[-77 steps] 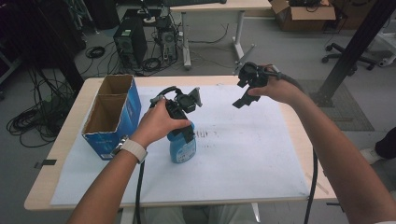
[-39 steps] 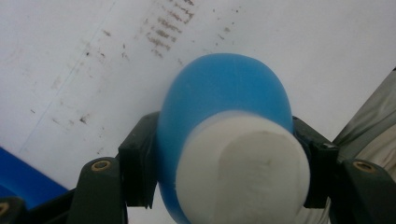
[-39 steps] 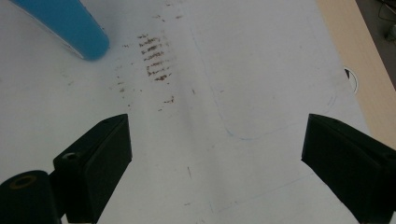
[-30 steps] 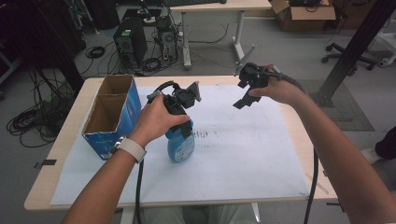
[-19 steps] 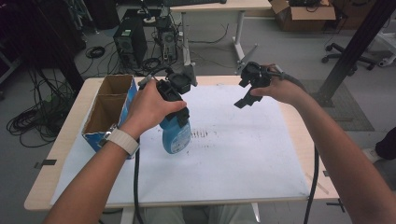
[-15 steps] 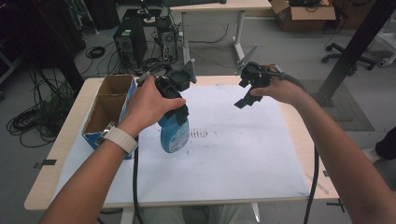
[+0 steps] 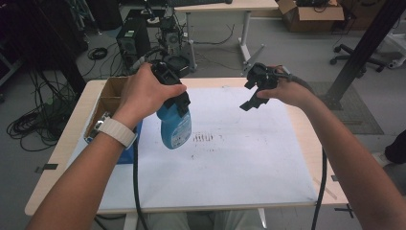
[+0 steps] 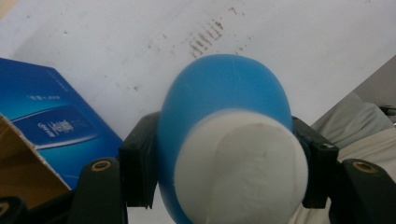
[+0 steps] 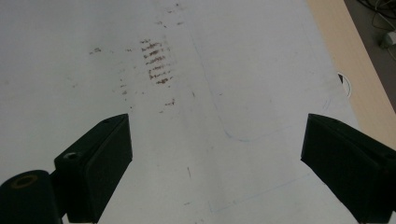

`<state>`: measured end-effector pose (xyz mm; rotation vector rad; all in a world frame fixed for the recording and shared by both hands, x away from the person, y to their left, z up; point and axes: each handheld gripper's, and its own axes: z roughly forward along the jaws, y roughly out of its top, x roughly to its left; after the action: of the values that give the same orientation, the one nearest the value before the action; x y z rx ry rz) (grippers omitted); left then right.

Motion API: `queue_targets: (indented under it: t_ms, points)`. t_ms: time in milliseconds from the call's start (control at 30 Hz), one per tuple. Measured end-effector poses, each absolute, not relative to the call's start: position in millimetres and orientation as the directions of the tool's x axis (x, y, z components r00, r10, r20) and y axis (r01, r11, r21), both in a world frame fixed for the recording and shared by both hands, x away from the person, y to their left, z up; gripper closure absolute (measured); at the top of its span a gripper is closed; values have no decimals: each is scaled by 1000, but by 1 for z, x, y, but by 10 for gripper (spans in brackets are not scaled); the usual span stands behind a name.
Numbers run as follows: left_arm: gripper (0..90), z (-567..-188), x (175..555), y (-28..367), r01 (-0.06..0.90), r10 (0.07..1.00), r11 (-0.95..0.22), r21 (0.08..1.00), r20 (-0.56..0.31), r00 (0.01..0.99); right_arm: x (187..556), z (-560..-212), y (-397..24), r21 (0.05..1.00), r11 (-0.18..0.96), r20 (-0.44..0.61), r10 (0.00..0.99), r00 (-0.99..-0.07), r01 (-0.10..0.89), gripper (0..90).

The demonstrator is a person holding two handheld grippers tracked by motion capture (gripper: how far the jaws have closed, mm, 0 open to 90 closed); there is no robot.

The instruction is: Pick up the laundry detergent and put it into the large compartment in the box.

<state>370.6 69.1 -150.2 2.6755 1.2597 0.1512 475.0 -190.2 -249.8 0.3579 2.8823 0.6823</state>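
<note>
Blue plastic with a white cap: a bottle (image 7: pixel 175 125) hangs clear of the table (image 7: pixel 306 139), clamped in the left gripper (image 7: pixel 178 101). In the high view it sits at about ten o'clock from the table's middle, its base lowest and just above the white sheet (image 7: pixel 230 163) that covers most of the tabletop. The person's left hand (image 7: pixel 146 91) wraps the gripper body from above, with a pale watch strap (image 7: pixel 116 131) on the wrist.

In the left gripper view the bottle (image 8: pixel 229 135) is seen end on, white cap nearest the camera, blue body beyond it. The two black jaws press against its sides, one at nine o'clock and one at three o'clock, both touching the plastic.

A cardboard box (image 7: pixel 106 103) with a blue printed side stands open at the table's nine o'clock edge, just beside the bottle and partly hidden by the left forearm. The left gripper view shows that blue side (image 8: pixel 51 126) at eight o'clock, below the bottle.

The right gripper (image 7: pixel 249 98) is held in the right hand (image 7: pixel 287 91) above the table at about one o'clock, well apart from the bottle. In the right gripper view its jaws stand wide, one at seven o'clock and one at four o'clock, with nothing between them but the sheet (image 9: pixel 224 93) below. A patch of brown smudges (image 9: pixel 156 65) marks the sheet near twelve o'clock there; in the high view the same marks (image 7: pixel 203 139) lie just right of the bottle.
</note>
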Motion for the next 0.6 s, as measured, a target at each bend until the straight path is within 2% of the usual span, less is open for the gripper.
queue_targets:
  t_ms: [467, 600]
  points:
    - [374, -92, 373, 90, 818, 840, -535, 214, 32, 541, 474, -247, -189, 470, 862, -99, 265, -959, 189, 90]
    - [374, -76, 375, 98, 841, 862, -497, 215, 12, 506, 473, -246, -188, 464, 867, -101, 256, -961, 182, 92]
